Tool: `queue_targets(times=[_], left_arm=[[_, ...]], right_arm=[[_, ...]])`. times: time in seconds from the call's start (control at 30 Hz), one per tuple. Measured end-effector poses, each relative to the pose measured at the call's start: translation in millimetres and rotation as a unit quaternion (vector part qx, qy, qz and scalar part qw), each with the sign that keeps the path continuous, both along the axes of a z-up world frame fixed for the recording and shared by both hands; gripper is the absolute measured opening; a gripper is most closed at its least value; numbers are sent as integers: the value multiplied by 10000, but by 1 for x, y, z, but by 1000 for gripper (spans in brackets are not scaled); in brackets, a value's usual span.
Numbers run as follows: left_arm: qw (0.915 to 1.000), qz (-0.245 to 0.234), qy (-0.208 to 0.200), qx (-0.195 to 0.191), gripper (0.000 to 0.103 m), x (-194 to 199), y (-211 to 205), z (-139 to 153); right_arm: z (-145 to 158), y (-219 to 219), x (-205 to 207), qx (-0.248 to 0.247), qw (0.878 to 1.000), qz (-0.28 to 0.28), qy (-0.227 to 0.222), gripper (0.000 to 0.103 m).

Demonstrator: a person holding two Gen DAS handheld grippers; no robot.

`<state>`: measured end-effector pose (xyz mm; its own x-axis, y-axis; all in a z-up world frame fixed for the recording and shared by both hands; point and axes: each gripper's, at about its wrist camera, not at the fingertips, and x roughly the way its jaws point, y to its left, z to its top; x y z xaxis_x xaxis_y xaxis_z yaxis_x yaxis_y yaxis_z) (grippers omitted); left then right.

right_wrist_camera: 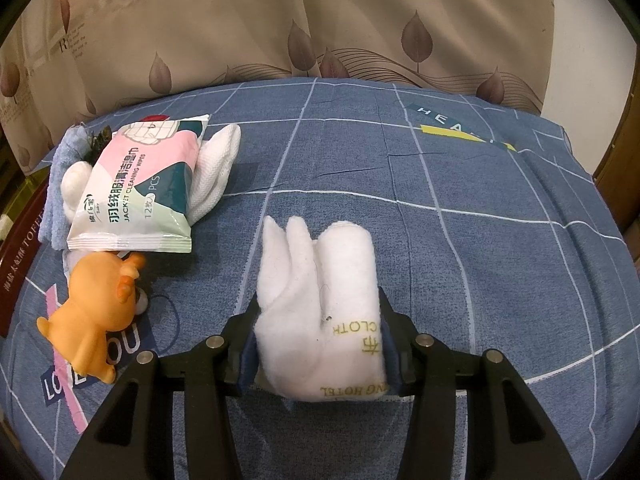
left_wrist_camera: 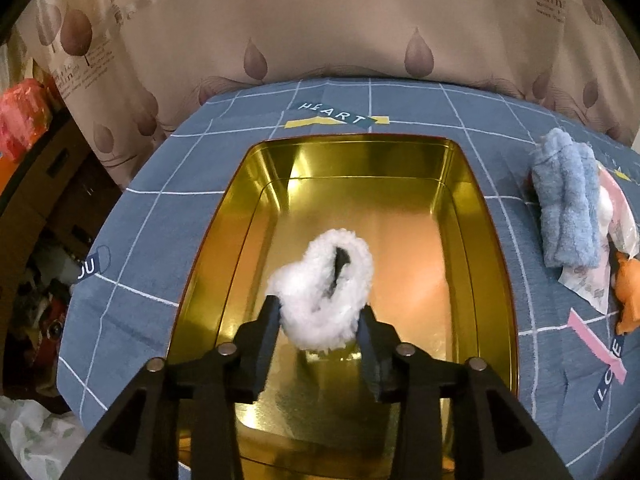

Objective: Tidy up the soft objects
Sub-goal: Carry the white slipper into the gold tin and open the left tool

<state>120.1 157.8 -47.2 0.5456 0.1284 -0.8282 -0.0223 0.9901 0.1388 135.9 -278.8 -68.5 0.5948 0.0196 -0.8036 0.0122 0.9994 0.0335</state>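
One fluffy white scrunchie (left_wrist_camera: 322, 290) — looped, dark-centred

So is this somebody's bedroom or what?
Probably a room at home, maybe a bedroom. The things lie on a blue checked bedsheet, a leaf-print curtain hangs behind it, and household clutter is piled beside it.

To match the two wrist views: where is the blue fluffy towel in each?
Left wrist: blue fluffy towel lies at right, beside the gold tin.
Right wrist: only its edge shows far left, under the wipes packet.
Shared landmark: orange toy.
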Motion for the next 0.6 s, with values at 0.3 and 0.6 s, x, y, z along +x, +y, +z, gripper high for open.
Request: queue_targets(times=[0.3,0.6], left_arm=[[9994,82,-259,-208,51,-30,20,17],[9975,236,-651,-161,52,-80,44,32]], right_arm=[[0,-2,0,-65,10000,4,8,46],[0,2,-1,-228,9997,11,8,47]])
